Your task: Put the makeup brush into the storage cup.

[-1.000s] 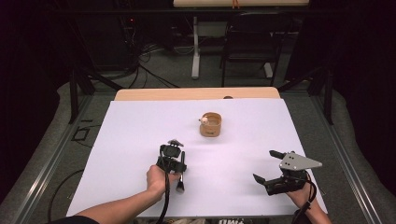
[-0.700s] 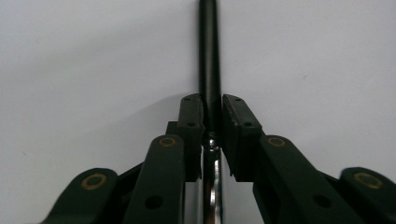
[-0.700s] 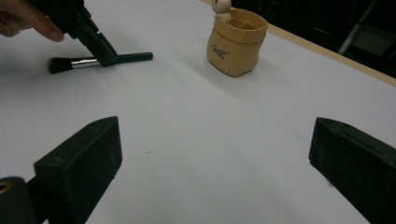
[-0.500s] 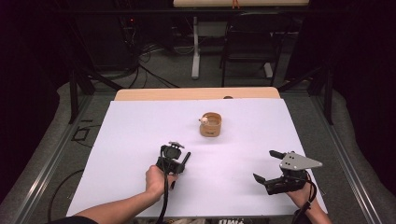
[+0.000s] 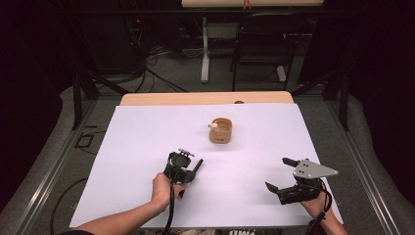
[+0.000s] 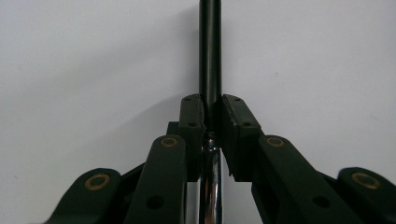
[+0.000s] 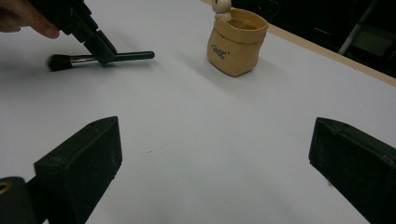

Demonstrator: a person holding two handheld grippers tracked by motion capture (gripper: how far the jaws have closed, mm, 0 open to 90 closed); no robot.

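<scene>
A black-handled makeup brush [image 7: 135,55] with a chrome ferrule and dark bristles lies level, just at the white sheet [image 5: 137,147]. My left gripper [image 5: 185,172] is shut on it near the ferrule. In the left gripper view the handle [image 6: 209,51] runs straight out between the closed jaws of that gripper [image 6: 212,116]. A tan sack-shaped pot [image 5: 221,130] with a small pale figure on its rim stands mid-table, beyond both grippers. At the front right, my right gripper [image 5: 277,173] is open and holds nothing; the pot [image 7: 236,41] is ahead of it.
The white sheet covers a wooden table whose far edge [image 5: 205,98] shows bare. Chair and desk legs [image 5: 204,49] stand on the dark floor beyond. Wide bare sheet lies between the grippers and around the pot.
The left gripper has turned a little, so the brush handle now points up and to the right instead of lying toward the person. The right gripper has stayed put.
</scene>
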